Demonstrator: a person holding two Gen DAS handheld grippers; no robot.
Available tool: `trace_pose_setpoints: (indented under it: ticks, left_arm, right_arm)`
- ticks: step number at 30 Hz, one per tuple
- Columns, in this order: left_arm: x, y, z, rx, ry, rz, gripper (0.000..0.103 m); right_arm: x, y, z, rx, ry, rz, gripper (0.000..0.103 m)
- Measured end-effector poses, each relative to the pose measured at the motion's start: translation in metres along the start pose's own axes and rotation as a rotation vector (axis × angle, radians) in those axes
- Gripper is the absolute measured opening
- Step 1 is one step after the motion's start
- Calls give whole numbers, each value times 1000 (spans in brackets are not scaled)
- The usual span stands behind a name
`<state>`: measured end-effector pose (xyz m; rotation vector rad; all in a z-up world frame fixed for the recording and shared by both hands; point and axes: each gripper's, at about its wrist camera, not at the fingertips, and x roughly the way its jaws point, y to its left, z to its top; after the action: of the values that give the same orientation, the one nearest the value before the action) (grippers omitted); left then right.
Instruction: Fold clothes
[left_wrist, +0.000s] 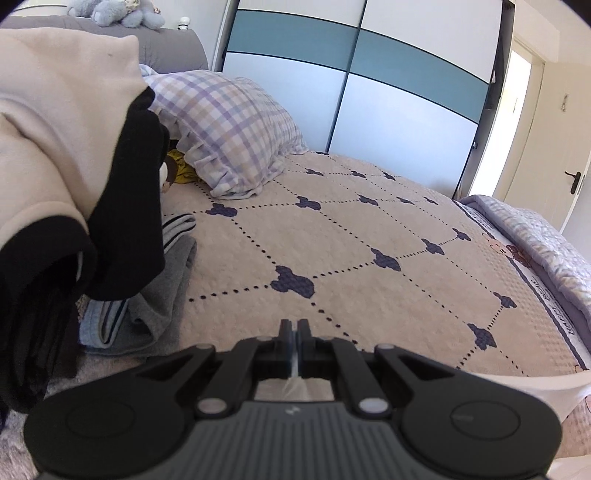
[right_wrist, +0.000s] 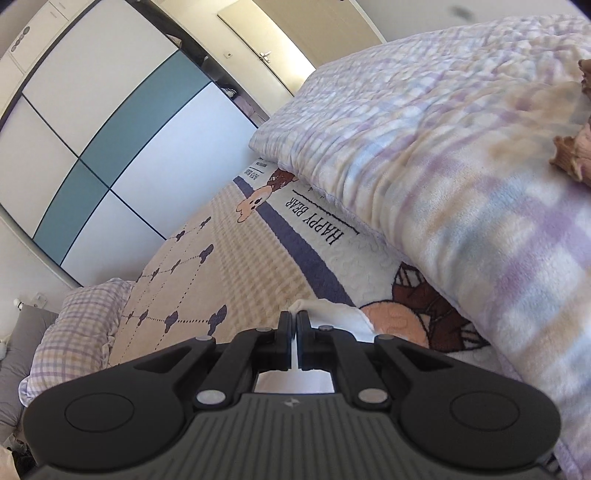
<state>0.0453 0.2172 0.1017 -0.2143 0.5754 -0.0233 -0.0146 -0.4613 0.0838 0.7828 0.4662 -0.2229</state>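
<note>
My left gripper (left_wrist: 294, 325) has its jaws pinched together on a thin white garment (left_wrist: 295, 387); only a sliver shows between the fingers, plus a pale edge running off lower right. My right gripper (right_wrist: 294, 316) is likewise clamped on the same white cloth, and here I see more of it: a bunched fold pokes out past the fingertips and to their right.

Only my left view shows the stack of folded grey clothes (left_wrist: 147, 306) at the left, and a cream and black garment (left_wrist: 66, 147) looming very close to the lens. Only my right view shows the big plaid blanket (right_wrist: 461, 155) heaped on the bed and the "HAPPY BEAR" lettering beside it.

Both show the beige quilted bedspread (left_wrist: 369, 229), a plaid pillow (left_wrist: 236, 136) and the white and teal wardrobe (left_wrist: 369, 74).

How the white garment hangs below the grippers I cannot make out; their bodies hide it.
</note>
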Motion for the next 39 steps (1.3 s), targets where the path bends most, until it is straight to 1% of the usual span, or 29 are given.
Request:
trace_pose_setpoints:
  ticks: [5,9,13,17,20,25,28,32,37,39]
  left_arm:
    - [-28,4,-13,7,-10,0,2]
    - [-52,5,-28,6,-15,-4,2]
    - [-71,6,-45,11,-10,-5,2]
    - [-88,6,-59,28,0,-3,2]
    - [-97,5,-68,64,8,1,2]
    - [-106,16,-83,64,37,18,2]
    - [-106,22,-92,65,66,30,2]
    - [-104,21,-104,98,105,54,3]
    - [-102,20,-116,132,134,76,3]
    - [-102,20,-120,143,143,78,3]
  right_arm:
    - [-20,-9,-6,-15,19,-12,3]
    - [-47,-11,-9,-26,-1,2,3]
    - [-75,-13,-23,-57,-12,5,3]
    - [-86,-26,-38,-71,21,-19,3]
    - [-92,-32,-45,-89,45,-40,3]
    - [-106,-37,-52,-103,60,-30,3]
    - [-111,-42,-60,-114,81,-45,3]
    - [-113,-52,-67,-113,116,-74,3]
    - [-115,-62,-76,-111,151,-103,3]
    - [-121,-59,-76,-135,126,-91,3]
